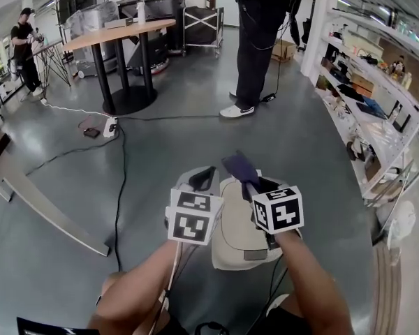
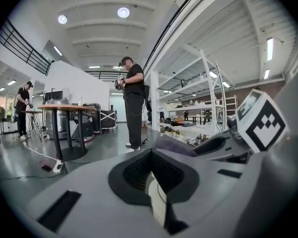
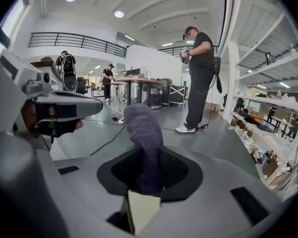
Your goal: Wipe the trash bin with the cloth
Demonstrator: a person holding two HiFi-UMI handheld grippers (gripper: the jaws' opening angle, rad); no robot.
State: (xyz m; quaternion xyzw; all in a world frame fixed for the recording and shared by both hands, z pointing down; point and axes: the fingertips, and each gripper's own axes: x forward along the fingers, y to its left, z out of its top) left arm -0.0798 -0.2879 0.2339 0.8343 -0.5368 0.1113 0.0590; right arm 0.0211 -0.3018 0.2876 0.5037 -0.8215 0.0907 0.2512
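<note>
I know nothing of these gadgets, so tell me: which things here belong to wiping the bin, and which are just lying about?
Part of the job:
- cream plastic trash bin
- purple cloth, clamped in the right gripper
- left gripper, jaws together

Just lying about:
- round wooden-topped table
- white power strip with black cable
- white shelving rack
</note>
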